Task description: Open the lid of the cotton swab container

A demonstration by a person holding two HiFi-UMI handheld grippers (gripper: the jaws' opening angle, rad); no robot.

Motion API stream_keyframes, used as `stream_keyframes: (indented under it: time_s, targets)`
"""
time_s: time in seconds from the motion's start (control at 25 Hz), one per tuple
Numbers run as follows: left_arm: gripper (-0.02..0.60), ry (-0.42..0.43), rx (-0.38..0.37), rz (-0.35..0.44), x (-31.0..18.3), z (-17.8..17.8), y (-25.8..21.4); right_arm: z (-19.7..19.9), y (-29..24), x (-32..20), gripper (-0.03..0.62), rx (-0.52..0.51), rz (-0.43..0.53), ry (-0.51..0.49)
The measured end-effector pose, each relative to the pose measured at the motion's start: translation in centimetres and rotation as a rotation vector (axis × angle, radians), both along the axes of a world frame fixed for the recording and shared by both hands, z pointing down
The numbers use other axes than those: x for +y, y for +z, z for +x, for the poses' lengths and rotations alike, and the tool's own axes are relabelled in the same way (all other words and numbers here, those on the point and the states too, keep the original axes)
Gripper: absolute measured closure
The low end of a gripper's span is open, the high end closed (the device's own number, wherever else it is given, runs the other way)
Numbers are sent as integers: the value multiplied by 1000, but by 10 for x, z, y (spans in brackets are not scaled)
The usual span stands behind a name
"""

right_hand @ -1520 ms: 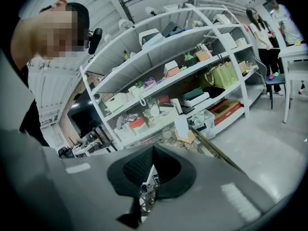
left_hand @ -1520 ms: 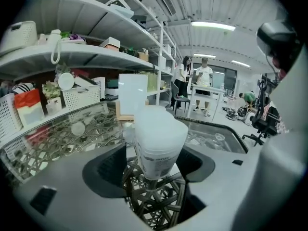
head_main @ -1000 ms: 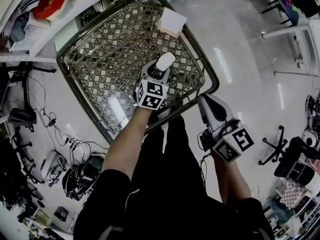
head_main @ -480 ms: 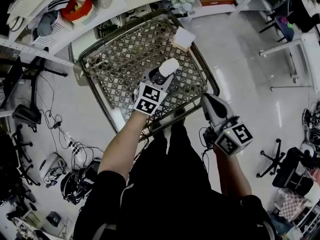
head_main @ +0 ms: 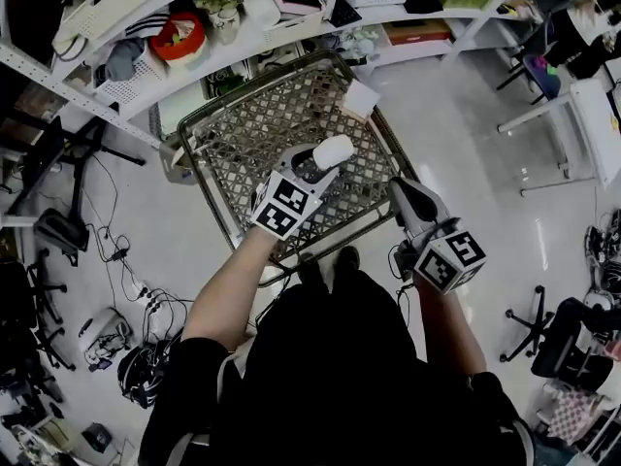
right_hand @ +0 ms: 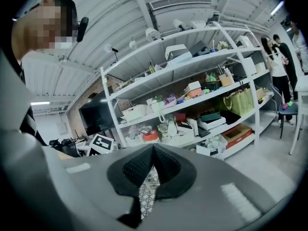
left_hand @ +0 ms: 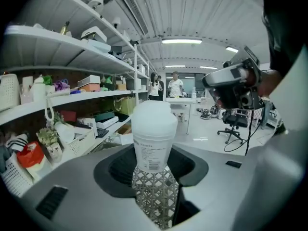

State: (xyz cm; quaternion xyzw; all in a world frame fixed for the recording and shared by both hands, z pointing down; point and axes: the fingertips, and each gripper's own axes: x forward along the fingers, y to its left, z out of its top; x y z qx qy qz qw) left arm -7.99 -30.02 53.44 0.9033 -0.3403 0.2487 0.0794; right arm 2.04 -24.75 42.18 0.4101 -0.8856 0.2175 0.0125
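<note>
The cotton swab container is a white tub with a printed label and a rounded frosted lid that sits on it. It stands upright between the jaws of my left gripper, which is shut on its lower part. In the head view the container hangs over the wire cart, held by the left gripper. My right gripper is to its right, beside the cart's rim, apart from the container. Its jaws are shut with nothing between them.
A wire shopping cart stands below the grippers, with a white box in its far corner. Behind it run shelves loaded with baskets and boxes. Cables and gear lie on the floor at the left. Office chairs stand at the right.
The head view has swung up toward the shelves, so the cart looks smaller and farther. Both grippers keep their pose; the container stays in the left one.
</note>
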Motion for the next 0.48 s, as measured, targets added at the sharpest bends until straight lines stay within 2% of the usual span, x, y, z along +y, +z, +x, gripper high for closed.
stream_keyframes:
  time_s: [0.16, 0.28, 0.36, 0.44, 0.48]
  targets:
    - [385, 65, -9, -19, 20, 3, -24, 3, -13, -3, 583, 13, 27, -18]
    - [385, 124, 2, -59, 38, 8, -41, 6, -21, 1, 583, 9, 45, -66]
    - [385, 155, -11, -57, 49, 13, -52, 8, -27, 4, 582, 2, 60, -107]
    - [385, 172, -33, -53, 57, 18, -62, 12, -31, 7, 514, -3, 67, -143]
    - [385, 178, -39, -55, 60, 21, -66, 13, -32, 8, 502, -3, 68, -162]
